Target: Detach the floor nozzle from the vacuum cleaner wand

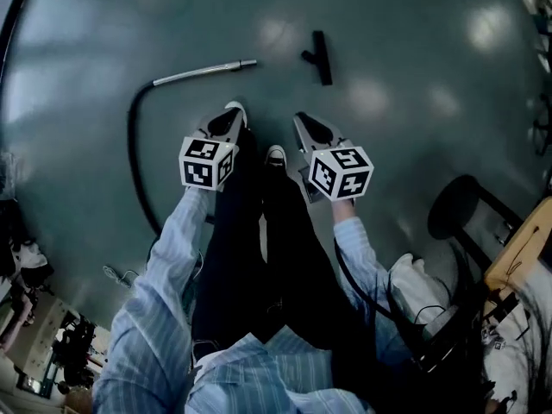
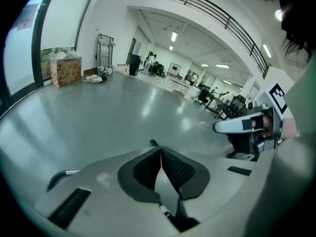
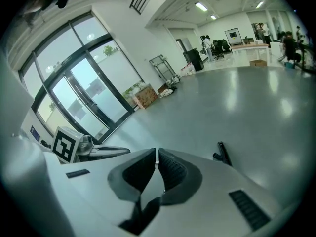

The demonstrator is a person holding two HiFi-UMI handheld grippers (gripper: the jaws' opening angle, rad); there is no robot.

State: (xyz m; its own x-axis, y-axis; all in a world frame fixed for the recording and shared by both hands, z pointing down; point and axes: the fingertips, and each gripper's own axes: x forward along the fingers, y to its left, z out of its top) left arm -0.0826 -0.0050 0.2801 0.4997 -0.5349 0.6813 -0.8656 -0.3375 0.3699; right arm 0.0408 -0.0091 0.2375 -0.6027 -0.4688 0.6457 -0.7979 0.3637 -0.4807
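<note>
Floor nozzle (image 1: 319,57): black, lying alone on the grey floor (image 1: 405,24), ahead of the person's feet and a little to the right, well apart from both grippers.
Sleeves (image 1: 164,257): pale striped cloth on both arms, reaching down to the marker cubes.
Left gripper (image 1: 231,117): held up off the floor, pointing forward and down, jaws pressed together with nothing between the pads.
Right gripper (image 1: 302,124): level with the left one and just beside it, jaws likewise closed and empty.
Shoe (image 1: 275,154): white toe showing between the two grippers, below them.
Stool (image 1: 455,203): black round seat at the person's right.
Hose (image 1: 134,145): black, curving across the floor on the person's left and running up into the wand.
Wand (image 1: 205,72): silver tube flat on the floor, left of the nozzle, its bare end turned toward it with a clear gap between.
Cardboard box (image 2: 65,70): far off, against the window wall.
</note>
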